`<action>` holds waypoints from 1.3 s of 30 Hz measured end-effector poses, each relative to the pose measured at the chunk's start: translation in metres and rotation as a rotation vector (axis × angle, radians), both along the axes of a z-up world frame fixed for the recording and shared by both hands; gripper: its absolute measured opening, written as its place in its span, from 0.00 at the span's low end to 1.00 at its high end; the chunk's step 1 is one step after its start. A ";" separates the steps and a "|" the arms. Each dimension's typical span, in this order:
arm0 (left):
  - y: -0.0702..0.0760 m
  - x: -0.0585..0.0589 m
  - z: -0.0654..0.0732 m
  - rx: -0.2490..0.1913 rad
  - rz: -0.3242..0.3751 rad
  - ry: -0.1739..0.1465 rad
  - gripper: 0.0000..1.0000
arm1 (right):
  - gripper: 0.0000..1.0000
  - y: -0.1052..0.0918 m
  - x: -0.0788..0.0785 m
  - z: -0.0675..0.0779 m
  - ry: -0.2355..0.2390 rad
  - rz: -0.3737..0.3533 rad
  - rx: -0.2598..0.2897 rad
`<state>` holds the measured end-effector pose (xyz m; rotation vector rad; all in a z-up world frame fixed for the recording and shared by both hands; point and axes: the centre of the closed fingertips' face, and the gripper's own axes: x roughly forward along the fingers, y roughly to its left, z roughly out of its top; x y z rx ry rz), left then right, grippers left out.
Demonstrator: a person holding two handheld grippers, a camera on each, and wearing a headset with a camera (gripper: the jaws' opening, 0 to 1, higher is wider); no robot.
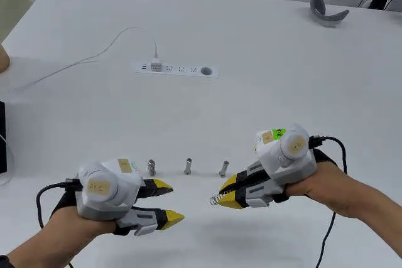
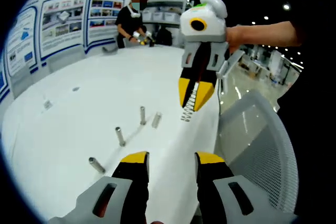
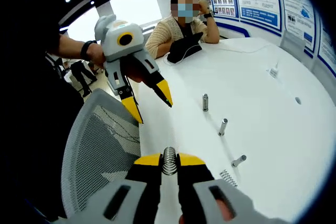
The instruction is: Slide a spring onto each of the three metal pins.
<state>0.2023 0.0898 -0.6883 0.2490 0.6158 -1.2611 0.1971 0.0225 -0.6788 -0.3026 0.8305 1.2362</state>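
Three short metal pins stand in a row on the white table [image 1: 207,111]. The left pin [image 1: 151,167] wears a spring; the middle pin [image 1: 188,166] and right pin [image 1: 223,169] are bare. My right gripper [image 1: 225,194] is shut on a small spring [image 1: 215,200], which sticks out past its yellow tips, just in front of the right pin. In the right gripper view that spring [image 3: 168,161] sits between the jaws, and another loose spring [image 3: 227,177] lies beside the nearest pin [image 3: 239,160]. My left gripper [image 1: 168,201] hangs open and empty, in front of the left pin.
A white power strip [image 1: 176,68] with a plugged cable lies mid-table behind the pins. A grey curved object [image 1: 326,10] rests at the far right. A mesh chair back [image 3: 100,145] stands off the table's near edge. People sit at the far end [image 3: 184,24].
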 end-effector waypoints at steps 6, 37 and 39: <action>0.009 0.008 -0.003 -0.007 0.066 0.007 0.38 | 0.12 -0.006 0.011 -0.006 -0.002 -0.038 -0.027; 0.072 0.043 -0.010 0.007 0.331 0.000 0.56 | 0.12 0.006 0.062 -0.030 0.001 0.046 -0.193; 0.076 0.046 -0.009 0.004 0.347 0.001 0.57 | 0.12 0.007 0.067 -0.031 0.000 0.048 -0.207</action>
